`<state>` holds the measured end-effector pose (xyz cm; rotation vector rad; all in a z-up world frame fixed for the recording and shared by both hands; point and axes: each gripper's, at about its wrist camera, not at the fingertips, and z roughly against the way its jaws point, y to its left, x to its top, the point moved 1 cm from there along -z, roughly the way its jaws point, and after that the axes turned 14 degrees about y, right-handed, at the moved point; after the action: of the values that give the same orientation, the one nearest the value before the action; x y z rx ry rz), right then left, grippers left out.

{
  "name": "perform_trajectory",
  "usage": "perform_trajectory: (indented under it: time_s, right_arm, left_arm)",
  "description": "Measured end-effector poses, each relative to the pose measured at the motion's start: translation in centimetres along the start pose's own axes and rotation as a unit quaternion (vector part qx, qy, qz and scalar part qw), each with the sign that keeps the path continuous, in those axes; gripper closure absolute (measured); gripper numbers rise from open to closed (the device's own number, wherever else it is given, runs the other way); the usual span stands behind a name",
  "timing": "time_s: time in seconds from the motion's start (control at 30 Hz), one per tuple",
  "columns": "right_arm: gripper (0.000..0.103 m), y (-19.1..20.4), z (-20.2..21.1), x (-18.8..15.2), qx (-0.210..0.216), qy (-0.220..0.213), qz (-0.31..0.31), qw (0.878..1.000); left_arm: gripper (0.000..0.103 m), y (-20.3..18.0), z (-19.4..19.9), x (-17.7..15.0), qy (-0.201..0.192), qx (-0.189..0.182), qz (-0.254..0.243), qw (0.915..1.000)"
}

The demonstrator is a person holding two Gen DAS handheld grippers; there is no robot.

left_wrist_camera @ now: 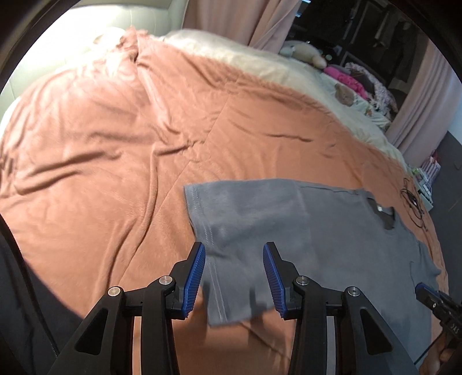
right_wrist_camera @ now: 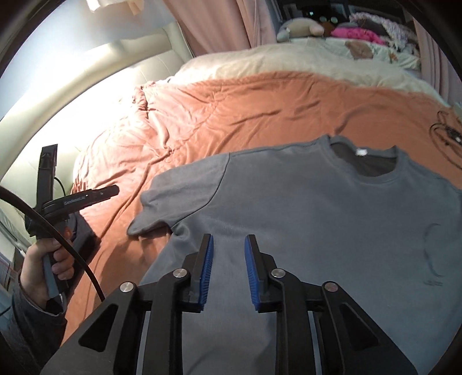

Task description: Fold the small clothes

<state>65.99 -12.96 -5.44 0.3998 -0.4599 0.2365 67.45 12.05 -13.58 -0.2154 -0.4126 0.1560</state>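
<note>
One grey T-shirt (right_wrist_camera: 317, 219), one orange bedspread (left_wrist_camera: 115, 138), two grippers (left_wrist_camera: 234, 277) (right_wrist_camera: 229, 268).

T-shirt (right_wrist_camera: 303, 219): plain grey, darker grey inside the neck, small white label there; lighter stitching along the sleeve hem just ahead of the left claw (left_wrist_camera: 234, 277). Bedspread (left_wrist_camera: 115, 138) beyond both claws: terracotta-pink, unpatterned. Blanket (right_wrist_camera: 288, 62) far beyond the right claw (right_wrist_camera: 229, 271): cream. Curtain (right_wrist_camera: 213, 26): dusty pink. Both claws: black frames, blue ribbed pads. Bright pink garment (right_wrist_camera: 358, 34) far ahead, right.
</note>
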Motion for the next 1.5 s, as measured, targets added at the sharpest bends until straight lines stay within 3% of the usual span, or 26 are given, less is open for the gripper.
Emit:
perform_trajectory:
  time_s: [0.3, 0.43, 0.53, 0.6, 0.63, 0.87, 0.93, 1.07, 1.2, 1.43, 1.5]
  right_arm:
    - [0.090, -0.4, -6.6, 3.8, 0.009, 0.025, -0.016, 1.000]
    - [0.090, -0.3, -8.6, 4.7, 0.014, 0.034, -0.019, 0.999]
    - [0.090, 0.1, -10.3, 5.7, 0.020, 0.039, -0.024, 0.999]
    - [0.090, 0.4, -11.0, 6.0, 0.022, 0.041, -0.026, 0.999]
    - [0.090, 0.6, -11.5, 6.3, 0.028, 0.044, -0.028, 0.998]
    - [0.090, 0.6, -14.6, 7.8, 0.068, 0.061, -0.054, 0.994]
    - [0.098, 0.3, -15.8, 8.0, 0.092, 0.075, -0.070, 0.990]
    - [0.099, -0.6, -17.8, 8.5, 0.121, 0.098, -0.098, 0.983]
    - [0.099, -1.0, -19.5, 8.7, 0.123, 0.111, -0.109, 0.980]
    - [0.098, -1.1, -16.7, 8.6, 0.112, 0.107, -0.110, 0.982]
    - [0.091, -1.3, -15.3, 8.1, 0.117, 0.099, -0.113, 0.982]
  left_arm:
    - [0.059, 2.7, -7.4, 2.1, 0.053, -0.001, 0.028, 0.9982]
    - [0.060, 2.6, -8.2, 2.3, 0.049, 0.009, 0.021, 0.9985]
    - [0.075, 2.7, -8.4, 2.6, 0.053, 0.025, 0.032, 0.9978]
    - [0.097, 2.5, -8.2, 3.0, 0.064, 0.021, 0.033, 0.9972]
    - [0.099, 2.4, -8.1, 3.2, 0.066, 0.016, 0.033, 0.9972]
    - [0.100, 1.3, -5.7, 4.3, 0.049, 0.003, 0.019, 0.9986]
    - [0.100, 0.8, -4.8, 4.6, 0.041, -0.006, 0.015, 0.9990]
    - [0.100, -1.1, -2.9, 5.3, 0.028, -0.010, -0.006, 0.9995]
    - [0.100, -2.9, -1.6, 6.0, 0.022, -0.015, -0.023, 0.9994]
    - [0.100, -6.7, 0.3, 6.6, 0.013, -0.022, -0.060, 0.9979]
    - [0.100, -8.1, 0.7, 6.7, 0.014, -0.026, -0.070, 0.9971]
